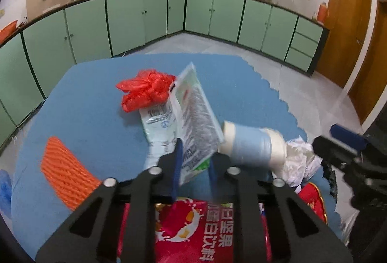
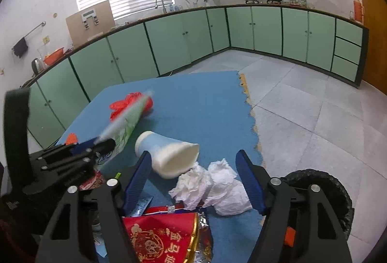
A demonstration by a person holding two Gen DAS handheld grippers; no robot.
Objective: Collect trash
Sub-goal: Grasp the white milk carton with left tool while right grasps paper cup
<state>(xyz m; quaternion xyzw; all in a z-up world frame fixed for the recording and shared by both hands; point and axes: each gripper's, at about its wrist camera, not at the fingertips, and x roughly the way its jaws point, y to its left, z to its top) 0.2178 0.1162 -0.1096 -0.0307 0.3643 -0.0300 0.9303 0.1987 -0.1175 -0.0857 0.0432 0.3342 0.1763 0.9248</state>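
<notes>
My left gripper is shut on a green and white snack wrapper, lifted edge-up above the blue mat; the wrapper also shows in the right wrist view. My right gripper is open above crumpled white tissue. A blue and white paper cup lies on its side between the grippers and also shows in the left wrist view. A red plastic bag, a clear wrapper and red packaging lie on the mat.
A black trash bag rim sits at the right, off the mat. An orange ribbed piece lies on the mat's left side. Green kitchen cabinets line the far walls across a grey tile floor.
</notes>
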